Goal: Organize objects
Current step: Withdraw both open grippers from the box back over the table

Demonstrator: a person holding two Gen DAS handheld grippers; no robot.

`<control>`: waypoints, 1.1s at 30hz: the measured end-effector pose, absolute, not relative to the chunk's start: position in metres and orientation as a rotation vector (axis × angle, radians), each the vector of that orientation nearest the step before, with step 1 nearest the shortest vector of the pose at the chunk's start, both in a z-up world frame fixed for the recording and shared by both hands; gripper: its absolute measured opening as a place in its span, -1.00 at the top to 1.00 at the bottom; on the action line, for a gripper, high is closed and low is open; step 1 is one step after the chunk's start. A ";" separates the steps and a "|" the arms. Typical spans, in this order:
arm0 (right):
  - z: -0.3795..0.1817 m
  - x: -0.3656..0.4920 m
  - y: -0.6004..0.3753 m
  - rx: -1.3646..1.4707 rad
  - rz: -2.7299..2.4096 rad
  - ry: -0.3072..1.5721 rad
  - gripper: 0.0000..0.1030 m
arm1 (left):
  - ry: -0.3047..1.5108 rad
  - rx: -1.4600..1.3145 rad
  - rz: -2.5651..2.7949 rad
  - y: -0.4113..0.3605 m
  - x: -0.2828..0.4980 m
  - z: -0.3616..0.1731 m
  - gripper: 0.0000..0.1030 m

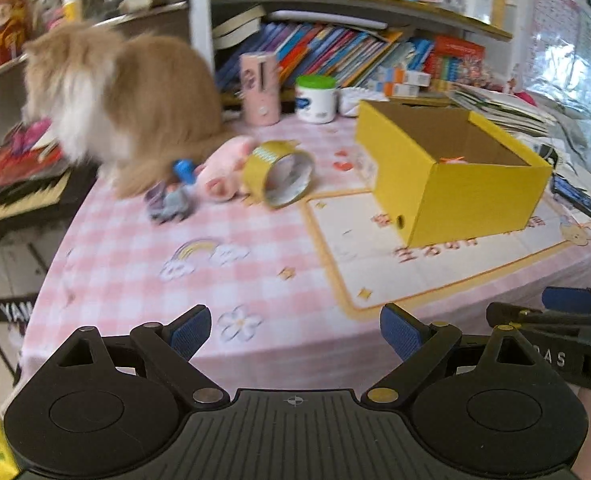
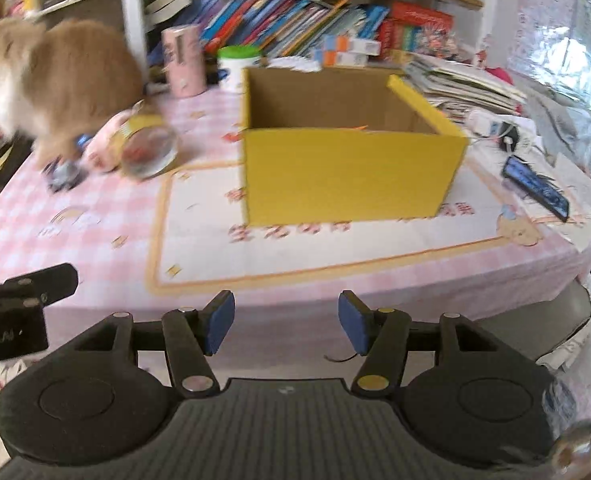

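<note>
An open yellow cardboard box point(image 1: 475, 196) point(image 2: 347, 176) stands on the pink checked tablecloth point(image 1: 135, 248), with a small pink and orange item point(image 1: 451, 159) showing inside. Left of it lie a yellow tape roll point(image 1: 279, 178) point(image 2: 147, 152), a pink plush toy point(image 1: 223, 168) point(image 2: 103, 148), a small blue object point(image 1: 184, 170) and a grey-purple bundle point(image 1: 167, 202) point(image 2: 61, 174). My left gripper point(image 1: 295, 320) hovers open over the table's front edge, holding nothing. My right gripper point(image 2: 285, 304) is open too, with nothing between its pads, in front of the box.
A fluffy tan cat point(image 1: 135, 96) point(image 2: 67, 76) stands on the table's back left, right beside the toys. A pink cylinder point(image 1: 260, 88) and a green-lidded white jar point(image 1: 316, 98) stand before the bookshelf. A phone point(image 2: 535, 188) lies right of the box.
</note>
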State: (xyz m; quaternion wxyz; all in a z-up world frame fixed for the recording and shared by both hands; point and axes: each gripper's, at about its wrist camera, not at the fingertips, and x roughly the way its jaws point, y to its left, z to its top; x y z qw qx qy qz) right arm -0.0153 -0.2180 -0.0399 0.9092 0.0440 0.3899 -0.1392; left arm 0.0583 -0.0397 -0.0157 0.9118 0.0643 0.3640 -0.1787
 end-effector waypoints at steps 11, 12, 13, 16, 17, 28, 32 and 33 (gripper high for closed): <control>-0.049 -0.019 -0.155 0.065 -0.160 0.846 -0.12 | 0.770 0.114 -0.279 0.019 0.040 -0.019 -0.82; -0.050 -0.017 -0.150 0.062 -0.147 0.849 -0.12 | 0.772 0.109 -0.268 0.025 0.039 -0.019 -0.82; -0.051 -0.016 -0.143 0.056 -0.131 0.851 -0.12 | 0.773 0.104 -0.257 0.031 0.038 -0.019 -0.82; -0.051 -0.013 -0.126 0.040 -0.090 0.854 -0.13 | 0.773 0.088 -0.225 0.048 0.037 -0.019 -0.82; -0.051 -0.013 -0.120 0.034 -0.076 0.855 -0.13 | 0.773 0.083 -0.217 0.053 0.037 -0.019 -0.82; -0.048 0.001 -0.084 -0.007 0.005 0.850 -0.17 | 0.776 0.053 -0.166 0.080 0.048 -0.018 -0.82; -0.049 0.011 -0.077 -0.024 0.026 0.855 -0.17 | 0.791 0.030 -0.148 0.086 0.059 -0.022 -0.82; -0.049 0.014 -0.076 -0.028 0.029 0.854 -0.17 | 0.792 0.029 -0.145 0.086 0.062 -0.023 -0.82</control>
